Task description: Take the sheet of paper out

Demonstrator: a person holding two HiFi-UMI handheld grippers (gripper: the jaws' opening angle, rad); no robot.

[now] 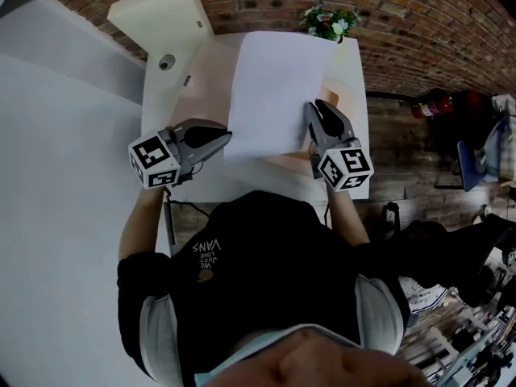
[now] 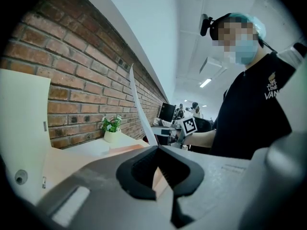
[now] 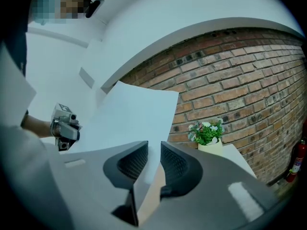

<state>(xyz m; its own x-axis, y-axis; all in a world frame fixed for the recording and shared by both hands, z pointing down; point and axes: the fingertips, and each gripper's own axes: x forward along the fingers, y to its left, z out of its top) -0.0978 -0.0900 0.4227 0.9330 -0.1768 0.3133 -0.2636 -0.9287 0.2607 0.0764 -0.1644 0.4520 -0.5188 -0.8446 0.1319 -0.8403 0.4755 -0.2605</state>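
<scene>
Left claw (image 1: 228,138) clamps shut on the paper (image 1: 278,87) at its near-left edge and carries it alone. Right claw (image 1: 316,108) straddles the right edge with its jaws half parted and pads off the paper, likely releasing or regripping. Table (image 1: 352,71) sits below, and the paper rears up clear of it, lifted to come free. Plant (image 1: 329,21) waits at the back. Shirt (image 1: 207,256) reads VANS.

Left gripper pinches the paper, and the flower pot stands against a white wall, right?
Not quite: the wall behind the flower pot is brick, as the right gripper view shows. The left gripper does pinch the paper.
</scene>
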